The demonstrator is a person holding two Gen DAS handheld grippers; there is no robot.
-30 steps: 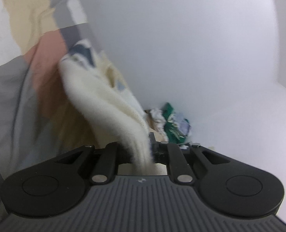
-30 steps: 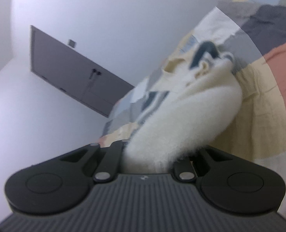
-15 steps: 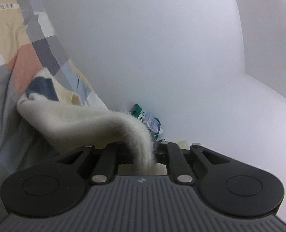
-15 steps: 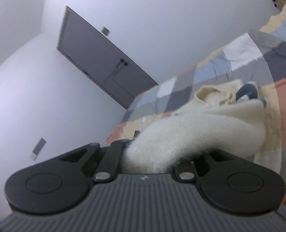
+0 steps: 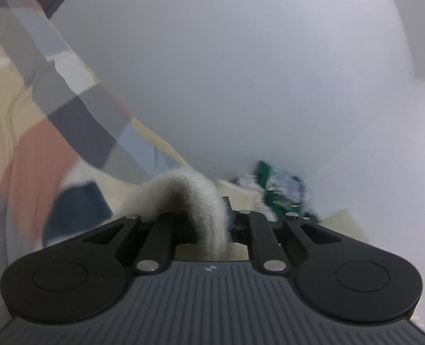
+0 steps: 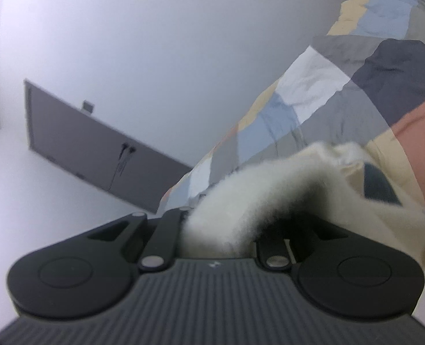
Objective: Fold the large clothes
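Observation:
A cream fleece garment (image 5: pixel 189 198) with navy patches runs into my left gripper (image 5: pixel 212 224), which is shut on its fluffy edge. The same cream garment (image 6: pixel 270 189) fills my right gripper (image 6: pixel 221 230), also shut on it; the cloth arches over the right-hand finger and hides the tips. The rest of the garment lies on a patchwork bedspread (image 6: pixel 370 80), which shows at the left of the left wrist view (image 5: pixel 39 155).
A heap of green and white clothes (image 5: pixel 272 195) lies near the white wall beyond the left gripper. A grey door (image 6: pixel 97 155) stands in the wall left of the right gripper. The bedspread has grey, blue, beige and salmon squares.
Both grippers have tilted and swung while still gripping the garment. The cloth now arches up over the fingers in both views. The left view is blurred by motion.

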